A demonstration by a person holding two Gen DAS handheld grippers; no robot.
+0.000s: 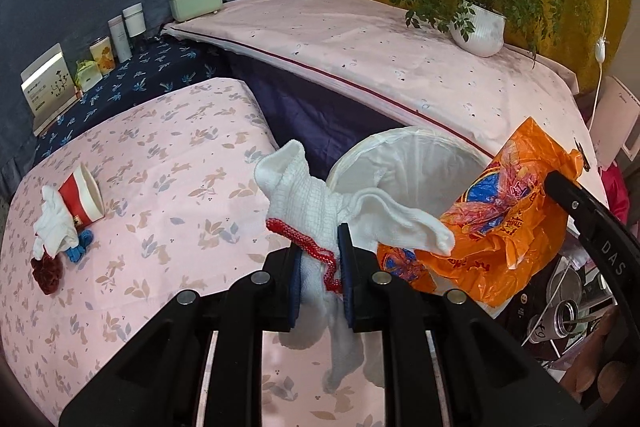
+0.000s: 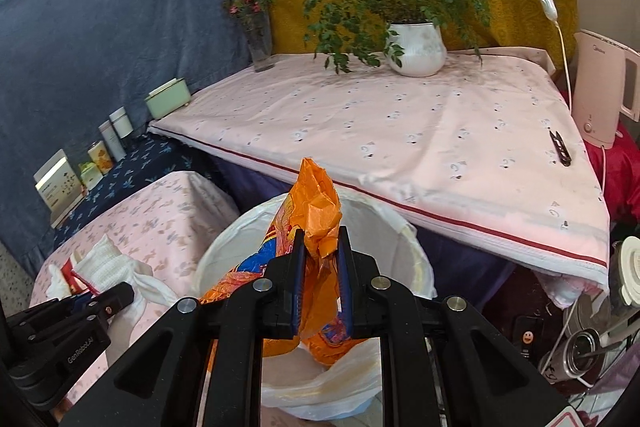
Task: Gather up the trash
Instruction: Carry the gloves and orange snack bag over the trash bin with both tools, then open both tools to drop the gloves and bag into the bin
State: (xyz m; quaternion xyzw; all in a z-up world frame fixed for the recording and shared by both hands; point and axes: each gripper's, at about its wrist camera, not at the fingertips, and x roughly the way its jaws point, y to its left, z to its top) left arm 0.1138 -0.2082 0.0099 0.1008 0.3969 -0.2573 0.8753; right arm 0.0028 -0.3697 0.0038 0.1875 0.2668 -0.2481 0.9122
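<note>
Left gripper (image 1: 320, 267) pinches white glove (image 1: 308, 203), lower centre | right gripper (image 2: 320, 267) pinches orange wrapper (image 2: 316, 211) above lined bin (image 2: 408, 239) | step: carry to bin | next: release both inside rim

The white glove (image 1: 304, 203) is ribbed knit cloth with red stitched trim; the orange bag (image 2: 320, 223) is crinkled glossy plastic. The bin liner (image 2: 404, 247) (at its one o'clock) looks thin, smooth, translucent plastic.

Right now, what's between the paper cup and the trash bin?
In the left wrist view, bare floral cloth runs from the paper cup to the bin, then the held white glove.
</note>
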